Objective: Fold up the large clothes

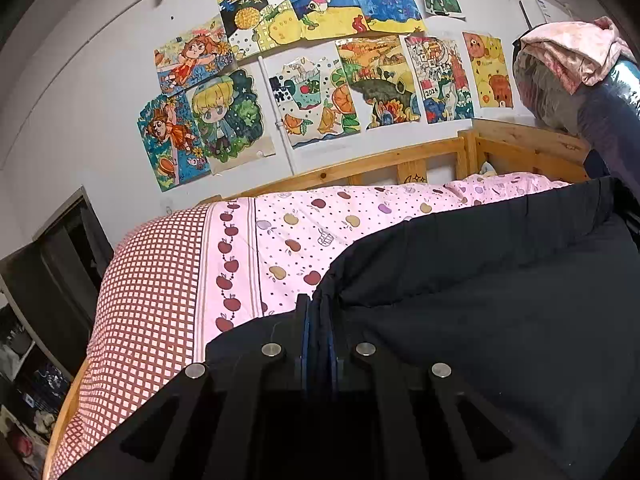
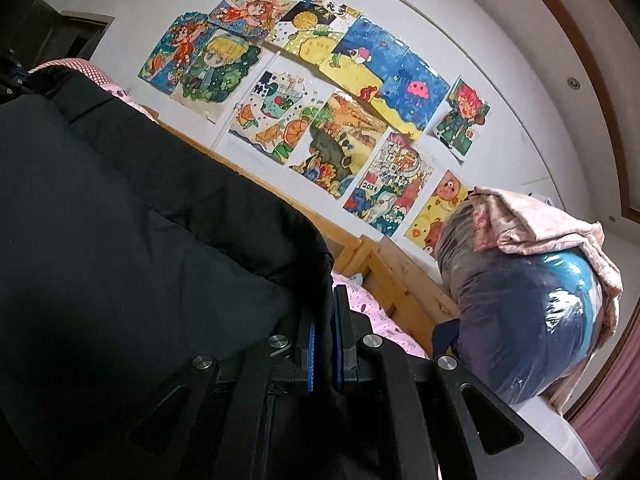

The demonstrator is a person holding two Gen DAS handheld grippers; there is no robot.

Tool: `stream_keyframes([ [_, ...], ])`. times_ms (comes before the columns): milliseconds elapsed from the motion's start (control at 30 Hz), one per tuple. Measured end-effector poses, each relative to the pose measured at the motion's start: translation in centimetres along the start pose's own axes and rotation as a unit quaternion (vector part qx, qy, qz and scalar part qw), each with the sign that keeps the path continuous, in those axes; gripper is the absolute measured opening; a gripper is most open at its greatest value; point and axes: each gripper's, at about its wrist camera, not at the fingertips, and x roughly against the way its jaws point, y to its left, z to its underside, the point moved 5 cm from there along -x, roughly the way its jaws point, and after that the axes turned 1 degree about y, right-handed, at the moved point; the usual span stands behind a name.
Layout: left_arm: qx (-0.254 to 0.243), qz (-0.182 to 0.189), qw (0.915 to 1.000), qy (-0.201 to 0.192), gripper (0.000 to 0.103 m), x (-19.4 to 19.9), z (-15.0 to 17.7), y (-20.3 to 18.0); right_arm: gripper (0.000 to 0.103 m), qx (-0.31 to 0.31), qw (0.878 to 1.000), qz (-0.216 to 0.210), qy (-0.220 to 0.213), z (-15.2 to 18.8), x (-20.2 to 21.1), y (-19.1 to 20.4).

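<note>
A large black padded garment (image 1: 500, 300) is stretched over the bed between both grippers. In the left wrist view my left gripper (image 1: 320, 308) is shut, with the garment's left edge pinched between its blue pads. In the right wrist view the same black garment (image 2: 140, 220) fills the left half, and my right gripper (image 2: 325, 312) is shut on its right edge. The cloth hangs in a wide, lightly creased sheet. Its lower part is hidden behind the gripper bodies.
The bed has a pink apple-print sheet (image 1: 304, 232), a red checked pillow (image 1: 152, 292) and a wooden rail (image 1: 400, 160) along a wall hung with drawings (image 1: 320, 60). A plastic-wrapped bundle (image 2: 528, 312) with pink cloth on top sits at the bed's right end. Dark shelves (image 1: 48, 280) stand left.
</note>
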Motion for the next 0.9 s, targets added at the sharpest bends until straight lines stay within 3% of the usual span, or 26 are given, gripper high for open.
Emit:
stream_keyframes([
  [233,0.011,0.011,0.9999,0.008,0.01,-0.6,0.3,0.2,0.008,-0.007,1.0,-0.005,0.007,1.1,-0.8,0.5],
  [367,0.018,0.02,0.9996,0.005,0.015,-0.1,0.1,0.5,0.015,-0.01,1.0,-0.005,0.008,1.1,-0.8,0.1],
  [467,0.031,0.02,0.9993,-0.007,0.046,0.7,-0.3,1.3,0.025,-0.016,1.0,-0.006,0.003,0.9,-0.4,-0.5],
  [500,0.041,0.019,0.9988,-0.017,0.068,1.3,-0.5,1.6,0.032,-0.019,1.0,-0.006,0.001,0.8,-0.3,-0.8],
  [533,0.047,0.017,0.9984,-0.026,0.083,1.7,-0.7,1.9,0.036,-0.023,1.0,-0.005,-0.003,0.7,0.0,-1.2],
  [600,0.064,0.019,0.9966,-0.047,0.085,3.1,-1.0,2.7,0.049,-0.028,1.0,-0.006,-0.012,0.4,0.6,-1.9],
  [767,0.083,0.077,0.9914,-0.065,0.09,6.6,-0.3,3.6,0.066,-0.026,0.999,-0.017,-0.034,-0.4,3.2,-3.3],
  [833,0.071,0.096,0.9902,-0.073,0.093,7.9,0.2,3.4,0.07,-0.033,0.997,-0.045,-0.051,-0.7,5.0,-4.0],
  [900,0.054,0.129,0.9875,-0.073,0.094,9.0,0.9,2.8,0.081,-0.038,0.994,-0.081,-0.063,-0.9,7.3,-4.4],
])
